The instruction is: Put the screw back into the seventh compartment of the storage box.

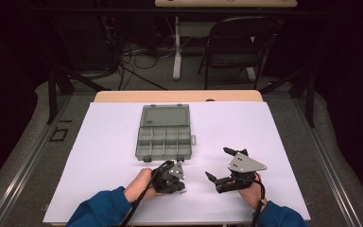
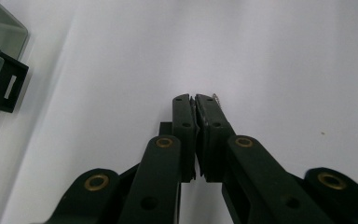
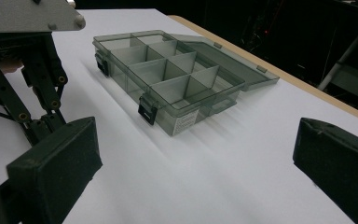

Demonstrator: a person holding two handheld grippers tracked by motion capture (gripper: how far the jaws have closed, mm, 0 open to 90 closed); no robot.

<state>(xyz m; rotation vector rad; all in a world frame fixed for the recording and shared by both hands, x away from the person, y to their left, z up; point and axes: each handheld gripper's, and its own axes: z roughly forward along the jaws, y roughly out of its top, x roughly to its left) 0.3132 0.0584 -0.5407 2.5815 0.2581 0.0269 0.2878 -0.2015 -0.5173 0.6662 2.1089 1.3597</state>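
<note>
Item: compartment box (image 1: 164, 139), smoky clear plastic, lying open in the middle of the white table sheet (image 1: 274, 142), lid folded back toward the upper edge of the high view. Dividers are showing in the right gripper view (image 3: 168, 74); the cells are looking empty, so any sorting or filling is judged as barely begun, if at all.

Left gripper (image 1: 179, 184): sitting at lower centre of the high view, just below the box's near edge, apart from it. Jaws are pressing together in its own view (image 2: 196, 100). A tiny glinting bit (image 2: 213, 98) is sitting at the tips, too small to name; whether it is being pinched cannot be told. One black latch (image 2: 0, 77) of the box is lying at the left edge of that view.

Right gripper (image 1: 220, 164): resting lower right of the box, well apart from it, jaws standing wide and gripping nothing (image 3: 191, 154).

Remaining, by judgement: carrying anything to a cell, then shutting and latching the lid
</note>
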